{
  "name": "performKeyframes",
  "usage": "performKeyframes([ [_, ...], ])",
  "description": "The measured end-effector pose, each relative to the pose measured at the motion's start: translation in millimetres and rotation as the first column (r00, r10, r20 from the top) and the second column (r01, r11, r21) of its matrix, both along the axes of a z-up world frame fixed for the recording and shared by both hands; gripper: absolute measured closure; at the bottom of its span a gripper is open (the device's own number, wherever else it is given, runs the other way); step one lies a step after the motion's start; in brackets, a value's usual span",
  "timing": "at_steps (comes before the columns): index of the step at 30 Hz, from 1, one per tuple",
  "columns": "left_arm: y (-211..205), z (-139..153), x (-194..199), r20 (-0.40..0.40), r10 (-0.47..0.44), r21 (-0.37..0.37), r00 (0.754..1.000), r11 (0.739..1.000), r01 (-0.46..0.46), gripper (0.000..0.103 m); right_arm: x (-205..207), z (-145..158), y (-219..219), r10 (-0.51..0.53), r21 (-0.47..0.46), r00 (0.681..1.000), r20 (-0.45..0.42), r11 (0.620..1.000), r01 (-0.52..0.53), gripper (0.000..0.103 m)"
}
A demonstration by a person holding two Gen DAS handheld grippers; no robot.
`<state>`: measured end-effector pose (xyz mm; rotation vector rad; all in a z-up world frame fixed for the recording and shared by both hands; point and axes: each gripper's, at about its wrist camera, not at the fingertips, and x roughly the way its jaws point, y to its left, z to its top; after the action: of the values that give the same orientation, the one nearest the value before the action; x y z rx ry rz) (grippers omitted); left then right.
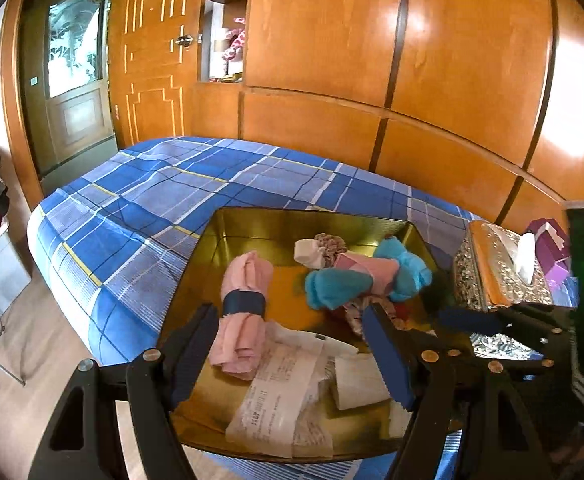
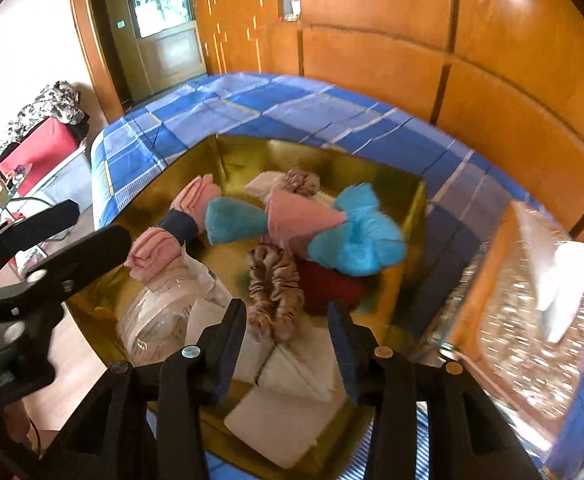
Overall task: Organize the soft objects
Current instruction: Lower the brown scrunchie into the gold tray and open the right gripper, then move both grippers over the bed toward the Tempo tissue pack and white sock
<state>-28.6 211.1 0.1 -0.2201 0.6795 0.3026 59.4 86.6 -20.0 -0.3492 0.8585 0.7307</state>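
A gold tin box [image 1: 251,220] [image 2: 404,188] sits on the bed and holds soft things. A rolled pink cloth with a dark band [image 1: 243,304] [image 2: 171,236] lies at its left. A blue and pink bundle [image 1: 356,280] [image 2: 312,224] lies at its right. A brown scrunchie [image 2: 275,288] and white folded cloths [image 2: 292,368] lie near the front. My left gripper [image 1: 292,344] is open, with the pink roll between its fingers. My right gripper [image 2: 287,344] is open over the scrunchie's near end and holds nothing.
The bed has a blue plaid sheet [image 1: 151,208]. A silver tissue box [image 1: 500,276] [image 2: 532,320] stands right of the tin. Wooden wardrobe panels [image 1: 412,80] rise behind the bed. Paper receipts [image 1: 283,392] lie in the tin's front. The left gripper shows in the right wrist view [image 2: 51,256].
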Motion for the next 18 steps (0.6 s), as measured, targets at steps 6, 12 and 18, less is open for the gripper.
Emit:
performKeyframes([
  [6, -17, 2, 0, 0.006, -0.046, 0.007, 0.999, 0.999, 0.046, 0.028, -18, 19, -35, -0.039, 0.035, 0.996, 0.078, 0.999, 0.037, 0.06],
  [12, -35, 4, -2, 0.006, -0.098, 0.023, 0.995, 0.995, 0.098, 0.028, -26, 31, -73, -0.101, 0.078, 0.99, 0.102, 0.993, 0.093, 0.06],
  [18, -50, 2, -3, -0.005, -0.139, 0.028, 0.99, 0.99, 0.139, 0.028, -28, 32, -108, -0.184, 0.093, 0.977, 0.109, 0.98, 0.174, 0.059],
])
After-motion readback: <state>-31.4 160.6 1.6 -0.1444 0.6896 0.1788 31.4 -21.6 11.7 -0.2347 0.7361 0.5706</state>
